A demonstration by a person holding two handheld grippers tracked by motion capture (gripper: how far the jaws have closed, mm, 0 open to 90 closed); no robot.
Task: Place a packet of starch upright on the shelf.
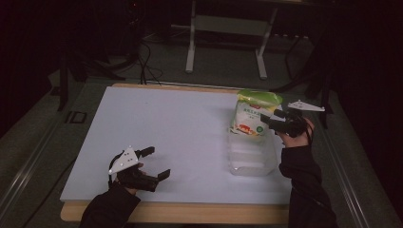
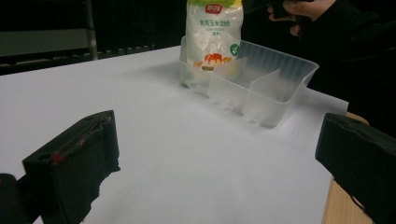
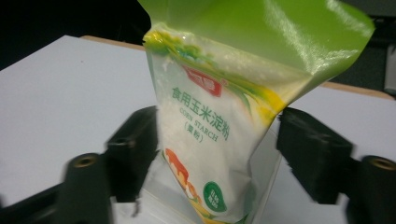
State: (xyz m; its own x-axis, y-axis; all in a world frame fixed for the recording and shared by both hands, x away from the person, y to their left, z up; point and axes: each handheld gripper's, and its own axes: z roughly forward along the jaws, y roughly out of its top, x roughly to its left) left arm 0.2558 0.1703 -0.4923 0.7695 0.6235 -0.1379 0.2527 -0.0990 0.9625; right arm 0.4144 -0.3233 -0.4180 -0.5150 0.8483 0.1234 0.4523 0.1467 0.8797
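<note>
Green-topped starch bag (image 1: 252, 116) stood upright in far compartment of clear plastic bin (image 1: 252, 159), right side of white table (image 1: 166, 137). Right gripper (image 1: 271, 118) set astride bag, jaws parted, contact not discernible. Left gripper (image 1: 156, 164) held released, near left, well apart.

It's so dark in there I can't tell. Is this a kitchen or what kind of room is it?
Probably a lab or workshop, not a kitchen. A bare white table stands on carpet with cables trailing behind and a metal stand beyond. The only food is a corn starch bag in a clear plastic bin.
</note>
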